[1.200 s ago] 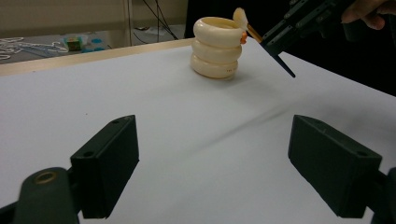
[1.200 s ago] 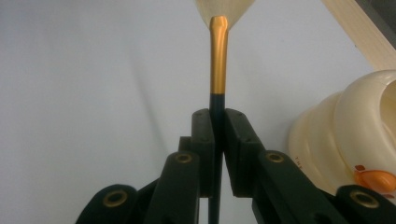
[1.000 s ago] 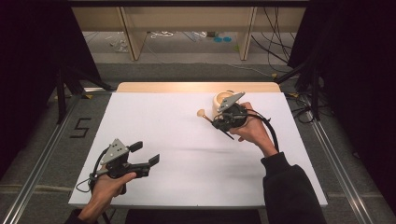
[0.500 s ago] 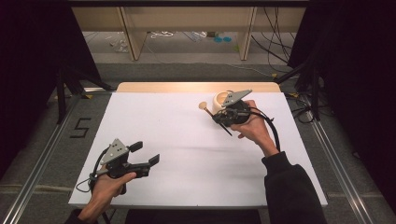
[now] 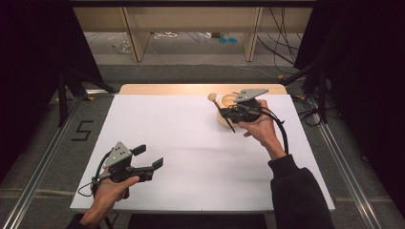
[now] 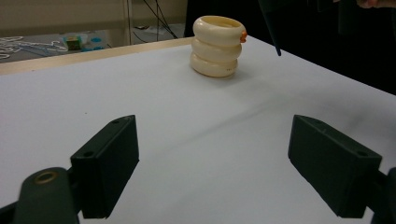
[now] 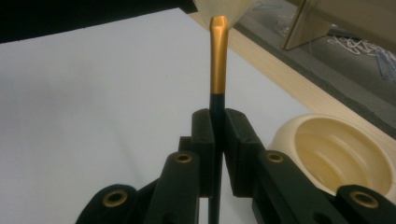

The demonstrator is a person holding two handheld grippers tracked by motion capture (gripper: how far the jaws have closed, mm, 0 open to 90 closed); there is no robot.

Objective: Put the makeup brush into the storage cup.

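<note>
Grey floor, wood shelving behind

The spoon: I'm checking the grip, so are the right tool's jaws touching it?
Touching. The right gripper view shows the right tool with both jaws closed flat against the spoon handle, no gap.

Lighting: even overhead light on the white table top, which reads bright without glare; surroundings fall to near black on both sides. Shadows: soft and faint under the hands. Sharpness: high view slightly soft; nearest jaw parts blurred in both gripper views.
</note>
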